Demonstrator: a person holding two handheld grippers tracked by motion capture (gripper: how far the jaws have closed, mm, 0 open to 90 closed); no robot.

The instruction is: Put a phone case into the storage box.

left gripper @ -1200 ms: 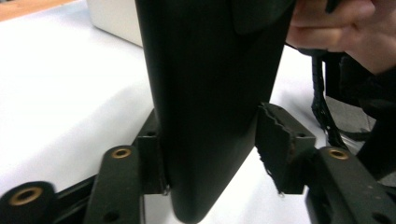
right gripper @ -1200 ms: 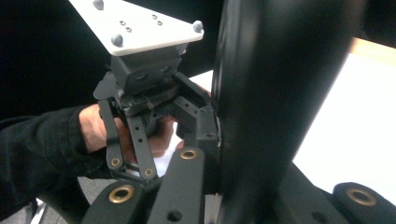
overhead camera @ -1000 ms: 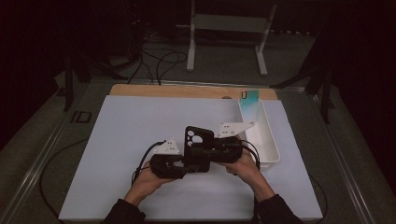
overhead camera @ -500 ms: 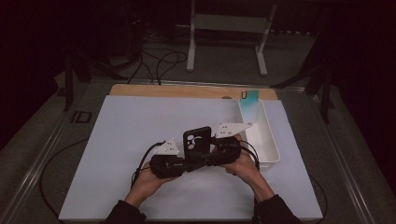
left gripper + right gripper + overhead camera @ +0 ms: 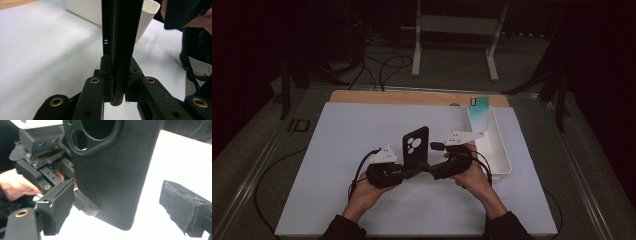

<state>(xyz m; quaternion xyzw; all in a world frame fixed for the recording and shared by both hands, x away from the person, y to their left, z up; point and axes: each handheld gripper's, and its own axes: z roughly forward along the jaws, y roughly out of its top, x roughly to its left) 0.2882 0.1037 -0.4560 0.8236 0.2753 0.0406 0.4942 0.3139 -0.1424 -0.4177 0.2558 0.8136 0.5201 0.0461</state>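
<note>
A black, matte, rectangular phone case with round camera cut-outs (image 5: 415,146) stands upright above the white counter (image 5: 337,150), held at its lower end between the two hand-held tools near the counter's front middle. The left tongs (image 5: 409,171) are clenched on the case's bottom edge; in the left gripper view the case (image 5: 120,45) rises edge-on between the two black jaws, which press against both of its faces. The right tongs (image 5: 426,169) are released: in the right gripper view their padded jaws stand wide apart, one at the lower left and one at the lower right, with the back of the case (image 5: 112,175) between them and touching neither pad as far as can be seen. A long white rectangular plastic tray (image 5: 497,150) lies on the counter just to the right of the right hand (image 5: 472,172). A pale teal card-like thing (image 5: 479,106) stands at the tray's far end. The left hand (image 5: 364,192) grips its tool from below.
</note>
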